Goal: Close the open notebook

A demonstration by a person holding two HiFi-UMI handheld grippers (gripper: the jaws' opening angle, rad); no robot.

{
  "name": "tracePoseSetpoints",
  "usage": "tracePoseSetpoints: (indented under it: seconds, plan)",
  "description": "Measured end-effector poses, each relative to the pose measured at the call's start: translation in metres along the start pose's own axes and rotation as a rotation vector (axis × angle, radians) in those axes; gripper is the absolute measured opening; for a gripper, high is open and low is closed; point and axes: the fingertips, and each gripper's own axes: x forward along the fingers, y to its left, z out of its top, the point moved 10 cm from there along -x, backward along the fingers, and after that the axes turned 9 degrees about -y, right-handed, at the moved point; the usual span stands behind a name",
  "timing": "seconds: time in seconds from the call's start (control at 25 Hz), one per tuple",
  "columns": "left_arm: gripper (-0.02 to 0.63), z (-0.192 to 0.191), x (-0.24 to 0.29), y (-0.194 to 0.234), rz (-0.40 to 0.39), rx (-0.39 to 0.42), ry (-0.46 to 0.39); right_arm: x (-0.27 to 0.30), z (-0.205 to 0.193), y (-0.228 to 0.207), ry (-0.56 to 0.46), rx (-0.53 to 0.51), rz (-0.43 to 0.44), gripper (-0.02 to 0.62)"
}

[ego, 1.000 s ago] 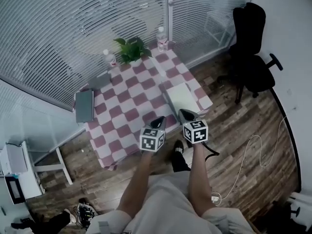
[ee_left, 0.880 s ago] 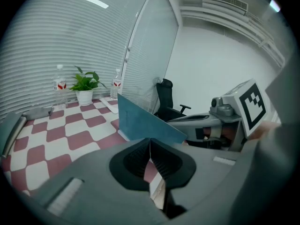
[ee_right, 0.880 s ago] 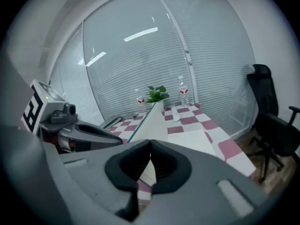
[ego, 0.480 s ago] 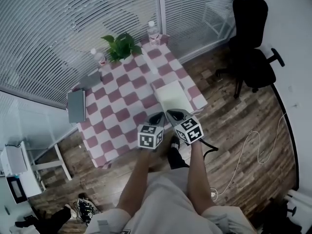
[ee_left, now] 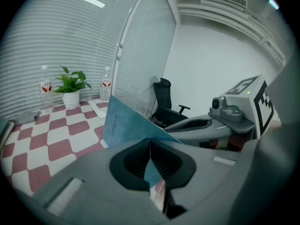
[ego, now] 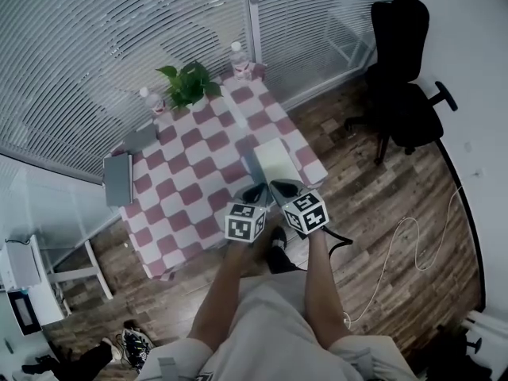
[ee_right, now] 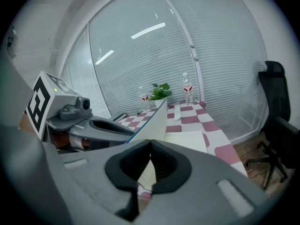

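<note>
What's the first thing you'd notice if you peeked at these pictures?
Probably the pink-and-white checked tablecloth filling the middle of the head view, with a leafy green potted plant at its far edge. At the near edge, the left tongs and right tongs both pinch the raised blue cover of the paper notebook, and a black office chair stands off to the right.

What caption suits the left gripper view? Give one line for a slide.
Closing the notebook: the left gripper shut on the blue cover, held on edge above the checkered table.
</note>
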Motion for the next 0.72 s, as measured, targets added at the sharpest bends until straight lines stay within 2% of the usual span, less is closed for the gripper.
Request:
tracePoseSetpoints:
  seconds: [0.48,0.72]
  plan:
    - [0.009,0.003,0.027,-0.013,-0.009,0.021,0.012,-0.008,-0.002,-0.029,0.01,0.012,-0.008,-0.003]
    - [0.009,0.0,0.037,-0.016,-0.021,0.006,0.008,-0.01,-0.008,-0.037,0.011,0.027,-0.033,-0.003]
